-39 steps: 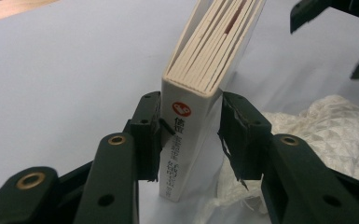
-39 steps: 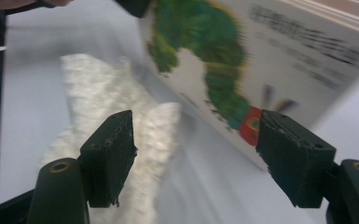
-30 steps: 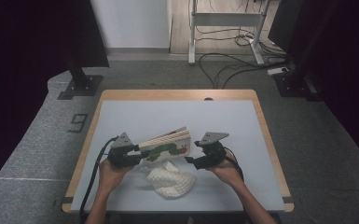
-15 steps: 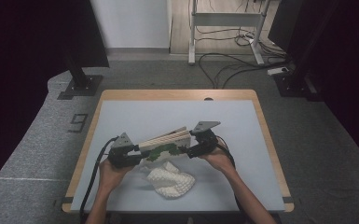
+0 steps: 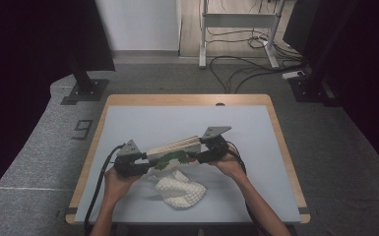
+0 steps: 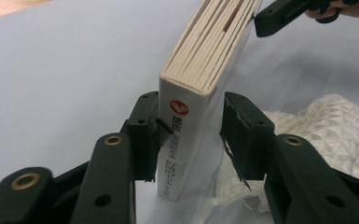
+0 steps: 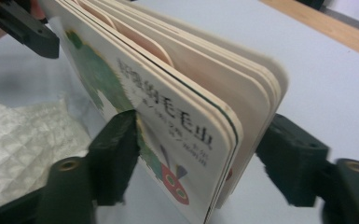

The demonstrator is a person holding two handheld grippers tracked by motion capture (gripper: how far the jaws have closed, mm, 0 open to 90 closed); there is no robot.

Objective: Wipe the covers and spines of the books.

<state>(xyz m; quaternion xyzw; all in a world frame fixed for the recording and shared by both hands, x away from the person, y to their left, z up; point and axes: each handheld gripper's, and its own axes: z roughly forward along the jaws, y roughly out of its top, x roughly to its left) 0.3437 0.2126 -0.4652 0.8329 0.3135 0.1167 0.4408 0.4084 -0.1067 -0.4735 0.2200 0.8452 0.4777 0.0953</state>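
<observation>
Cardboard through and through: the thick white board book with the green caterpillar cover (image 5: 173,151) hangs stiff above the pale blue table (image 5: 142,118), over a white quilted cloth (image 5: 179,191). My left gripper (image 6: 189,133) clamps its spine end. My right gripper (image 7: 198,158), jaws just closing, straddles the splayed page end, one pad touching the glossy, slippery cover; best taken across all its pages.

On the board book (image 7: 168,116) between my claws, the cover carries dark Chinese characters; I read 毛毛虫 at the end of the line, the rest too blurred. Its white spine (image 6: 179,140) shows a round red logo above vertical Chinese print, beginning 信谊.
</observation>
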